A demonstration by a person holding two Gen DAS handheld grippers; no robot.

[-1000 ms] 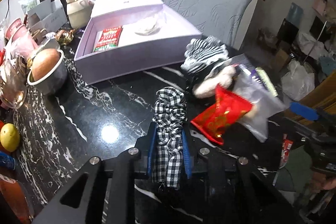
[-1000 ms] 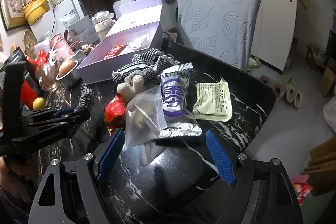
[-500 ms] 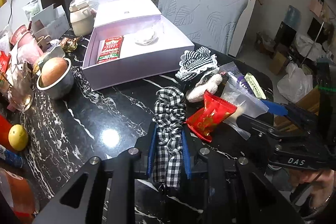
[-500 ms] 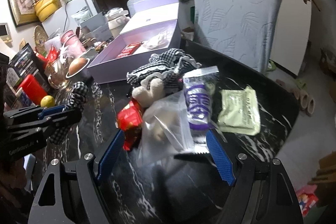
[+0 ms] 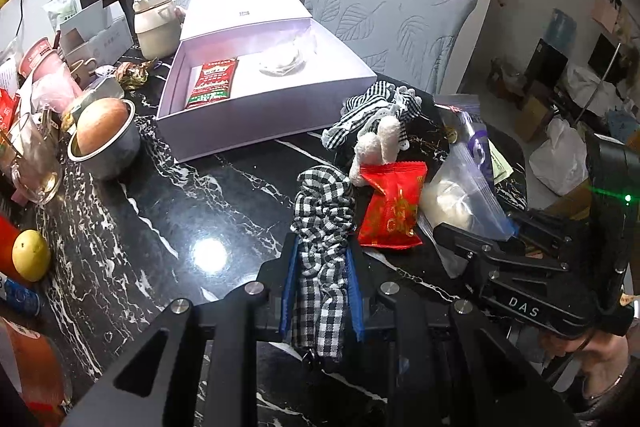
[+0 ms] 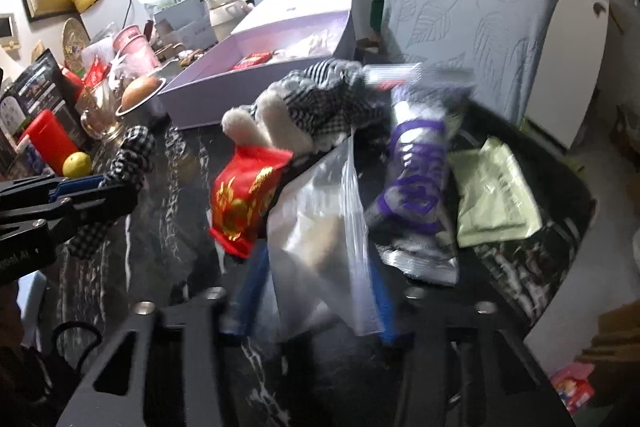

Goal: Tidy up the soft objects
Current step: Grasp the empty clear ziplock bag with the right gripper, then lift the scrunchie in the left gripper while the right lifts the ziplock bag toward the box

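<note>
My left gripper [image 5: 321,259] is shut on a black-and-white checked scrunchie [image 5: 323,219] above the black marble table [image 5: 192,211]. It also shows in the right wrist view [image 6: 128,159]. My right gripper [image 6: 316,283] has its blue fingers close on either side of a clear zip bag [image 6: 324,239] with something pale inside; the view is blurred. The bag also shows in the left wrist view [image 5: 460,195]. Next to it lie a red snack packet [image 6: 244,203], a white plush toy [image 6: 264,127] in checked cloth, and a purple packet [image 6: 416,183].
An open lilac box [image 5: 256,95] holds a red packet [image 5: 212,83] and a white soft item [image 5: 284,59]. A metal bowl [image 5: 104,143], a glass [image 5: 32,155] and a lemon [image 5: 30,255] stand at left. A pale green sachet [image 6: 496,195] lies right.
My right gripper has moved forward onto the clear zip bag and its fingers have closed in from wide open. My left gripper still holds the scrunchie, a little higher and farther back.
</note>
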